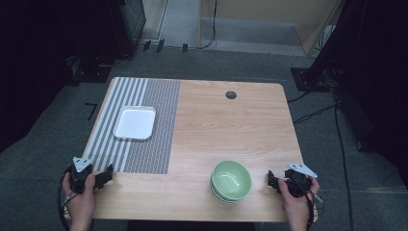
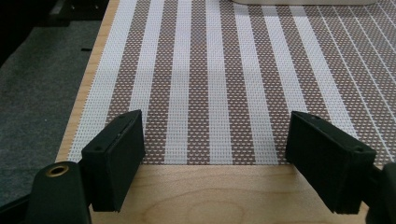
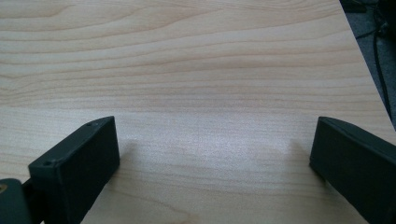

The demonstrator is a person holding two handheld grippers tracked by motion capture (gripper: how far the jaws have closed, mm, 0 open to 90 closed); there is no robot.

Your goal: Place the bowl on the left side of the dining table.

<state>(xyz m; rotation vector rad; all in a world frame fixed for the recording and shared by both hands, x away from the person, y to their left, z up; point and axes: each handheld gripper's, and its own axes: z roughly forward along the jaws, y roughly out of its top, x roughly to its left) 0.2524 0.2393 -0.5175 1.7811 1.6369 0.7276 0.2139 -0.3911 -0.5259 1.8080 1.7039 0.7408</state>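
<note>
Where stacked, perhaps two green bowls (image 1: 231, 180)

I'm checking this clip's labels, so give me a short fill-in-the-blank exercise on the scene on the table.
1. The white tray lies on the ____ placemat.
2. The bowls stacked near the table's front edge are ____ in colour.
3. The jaws of the left tool stand ____, with nothing between them.
4. The bowls sit nearer the ____ tool.

Missing words: striped; green; open; right
</note>
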